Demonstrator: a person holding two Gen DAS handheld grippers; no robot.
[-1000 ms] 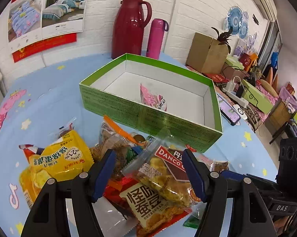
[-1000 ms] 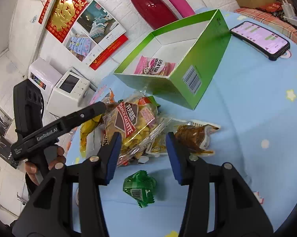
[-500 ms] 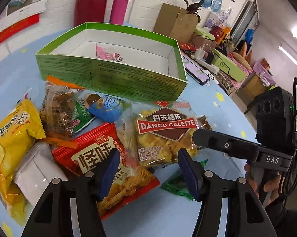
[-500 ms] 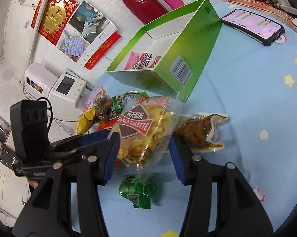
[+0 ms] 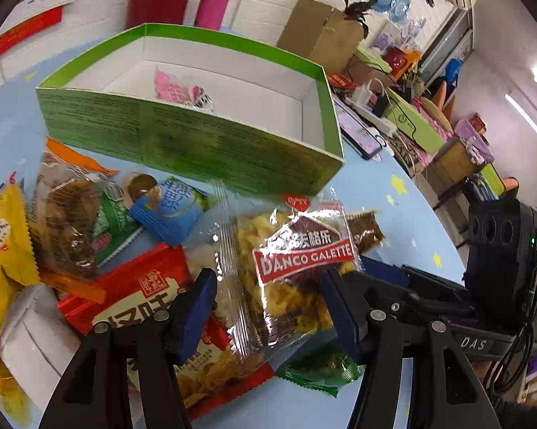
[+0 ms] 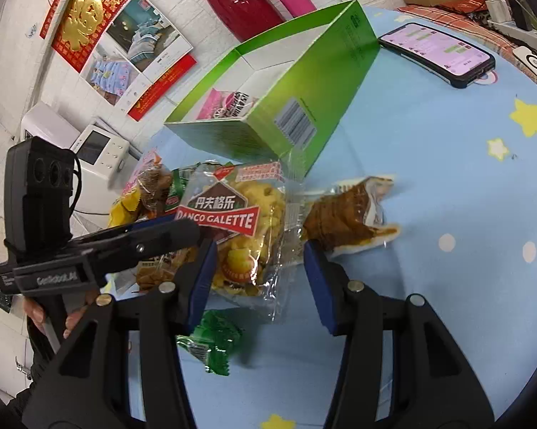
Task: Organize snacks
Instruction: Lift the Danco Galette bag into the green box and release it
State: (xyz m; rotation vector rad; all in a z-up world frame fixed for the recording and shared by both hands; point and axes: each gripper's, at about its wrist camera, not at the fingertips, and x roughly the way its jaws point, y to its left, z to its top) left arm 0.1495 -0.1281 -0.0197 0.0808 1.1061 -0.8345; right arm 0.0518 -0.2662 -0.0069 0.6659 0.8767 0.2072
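In the left wrist view the left gripper sat low in the centre of the frame with its blue-padded fingers apart, a clear galette bag lying between them; whether the pads touched the bag could not be told; the right gripper reached in from the right edge, its tips hidden behind that bag. In the right wrist view the right gripper had its fingers spread too, the same galette bag in the gap and just above it, while the left gripper came in from the left edge, held by a hand. The green box stood in the upper middle of the left view on the blue table, with one pink packet inside; other snacks crowded the lower left: a red pack, a yellow pack, a blue packet; a small green packet lay at the bottom centre of the right view, a brown packet to the right of the bag; a phone lay at the upper right.
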